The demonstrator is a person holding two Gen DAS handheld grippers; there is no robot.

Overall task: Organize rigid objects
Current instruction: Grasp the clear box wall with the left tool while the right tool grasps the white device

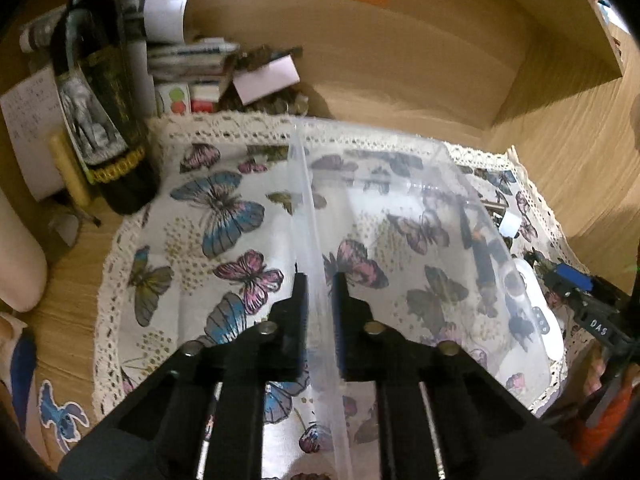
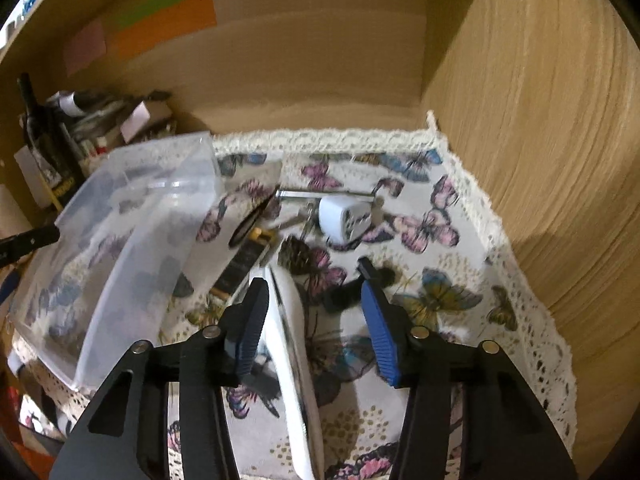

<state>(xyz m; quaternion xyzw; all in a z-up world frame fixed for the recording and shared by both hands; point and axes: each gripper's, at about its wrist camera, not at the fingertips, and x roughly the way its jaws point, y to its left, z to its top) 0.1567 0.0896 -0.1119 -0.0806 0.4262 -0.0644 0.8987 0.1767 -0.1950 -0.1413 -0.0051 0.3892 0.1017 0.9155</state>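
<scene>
My left gripper [image 1: 319, 280] is shut on the near wall of a clear plastic box [image 1: 420, 232], which it holds tilted above the butterfly cloth [image 1: 208, 216]; the box also shows in the right wrist view [image 2: 132, 240]. My right gripper [image 2: 314, 284] is open over a long white device [image 2: 288, 344] lying between its fingers. Beyond it lie a white plug adapter [image 2: 346, 220], a black and gold stick [image 2: 240, 264], black tweezers [image 2: 250, 220], a metal rod [image 2: 320, 193] and a small black piece [image 2: 348, 292].
A dark wine bottle [image 1: 100, 112], stacked papers and boxes [image 1: 184, 64] crowd the back left corner. Wooden cabinet walls [image 2: 540, 160] close in behind and on the right. Coloured sticky notes [image 2: 160, 24] are on the back wall.
</scene>
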